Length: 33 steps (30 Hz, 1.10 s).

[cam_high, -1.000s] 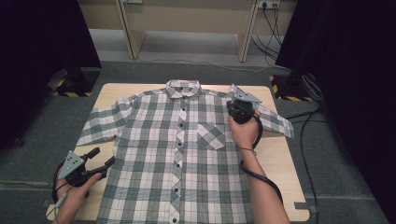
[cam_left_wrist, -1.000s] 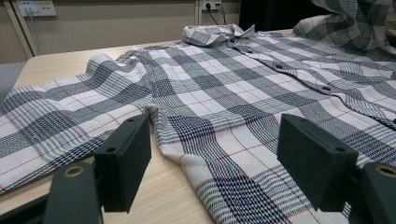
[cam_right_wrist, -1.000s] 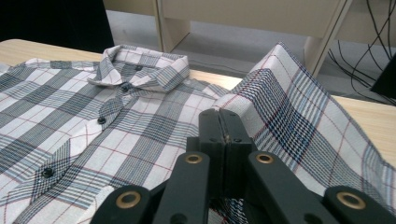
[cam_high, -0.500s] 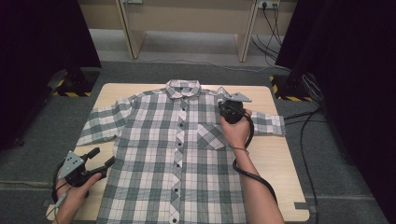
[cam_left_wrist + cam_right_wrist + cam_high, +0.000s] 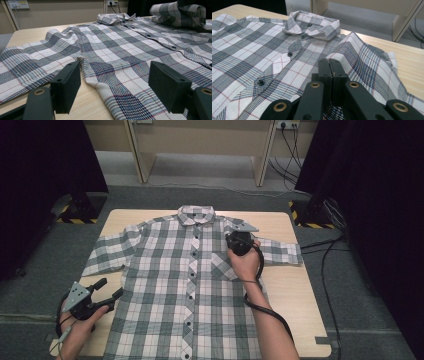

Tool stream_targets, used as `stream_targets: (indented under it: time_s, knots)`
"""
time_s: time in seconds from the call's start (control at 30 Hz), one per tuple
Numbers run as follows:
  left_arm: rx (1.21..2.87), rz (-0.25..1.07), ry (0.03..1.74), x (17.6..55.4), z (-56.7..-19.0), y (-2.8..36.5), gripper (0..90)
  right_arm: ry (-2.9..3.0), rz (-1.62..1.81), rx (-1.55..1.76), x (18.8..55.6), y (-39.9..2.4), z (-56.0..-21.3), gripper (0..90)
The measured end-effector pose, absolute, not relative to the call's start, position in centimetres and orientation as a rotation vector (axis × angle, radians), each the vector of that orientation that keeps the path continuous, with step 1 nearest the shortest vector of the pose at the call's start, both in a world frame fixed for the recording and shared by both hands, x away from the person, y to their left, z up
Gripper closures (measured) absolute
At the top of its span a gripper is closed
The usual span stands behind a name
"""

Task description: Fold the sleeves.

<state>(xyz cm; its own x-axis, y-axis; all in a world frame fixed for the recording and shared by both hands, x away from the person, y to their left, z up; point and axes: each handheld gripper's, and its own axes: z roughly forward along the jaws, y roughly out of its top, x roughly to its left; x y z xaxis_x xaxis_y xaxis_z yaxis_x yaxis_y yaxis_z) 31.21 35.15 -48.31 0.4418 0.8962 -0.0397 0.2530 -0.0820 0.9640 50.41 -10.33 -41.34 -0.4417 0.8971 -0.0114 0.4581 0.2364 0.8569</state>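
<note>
- A plaid shirt (image 5: 190,285) lies spread face up on the wooden table (image 5: 295,295), buttoned down the front, collar at the far edge, hem toward the person.
- Its right shoulder is lifted: a fold of the cloth (image 5: 352,60) stands up from the table beside the collar (image 5: 312,23).
- The right gripper (image 5: 239,241) sits over that shoulder near the chest pocket, its jaws pressed together and pinching the raised fold of shirt fabric.
- The sleeve on that side (image 5: 280,252) stretches toward the table's right edge.
- The left gripper (image 5: 107,290) hovers at the near left corner, just beside the shirt's side seam, jaws spread wide with nothing between them.
- The other sleeve (image 5: 30,62) lies flat on the table ahead of it.
- A black cable (image 5: 267,307) trails along the person's right forearm.
</note>
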Motion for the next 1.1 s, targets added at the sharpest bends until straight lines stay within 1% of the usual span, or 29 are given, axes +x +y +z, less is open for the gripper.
stream_targets:
  time_s: [0.2,0.37,0.5,0.57,0.63,0.7,0.97,1.1]
  knots:
    - [1.599,0.733,1.029,31.2,-48.3,35.2,25.4,2.030,1.115,1.236,50.5,-9.5,-42.1,88.7]
    - [1.600,0.733,1.029,31.2,-48.3,35.2,25.3,2.056,1.113,1.223,50.6,-8.9,-42.5,86.5]
    - [1.600,0.734,1.029,31.2,-48.3,35.2,25.4,2.066,1.139,1.219,50.6,-8.6,-42.3,77.1]
    - [1.600,0.733,1.029,31.2,-48.3,35.2,25.4,2.065,1.158,1.216,50.6,-8.5,-42.1,68.6]
    - [1.600,0.734,1.028,31.2,-48.3,35.2,25.3,2.059,1.161,1.224,50.6,-8.5,-41.8,57.7]
    - [1.600,0.734,1.027,31.2,-48.3,35.1,25.4,2.049,1.156,1.242,50.7,-8.8,-41.7,51.4]
    - [1.602,0.734,1.029,31.2,-48.3,35.1,25.4,2.027,1.120,1.283,51.2,-10.3,-41.5,40.0]
    - [1.602,0.735,1.028,31.2,-48.3,35.1,25.4,2.019,1.103,1.302,51.4,-11.1,-41.4,36.1]
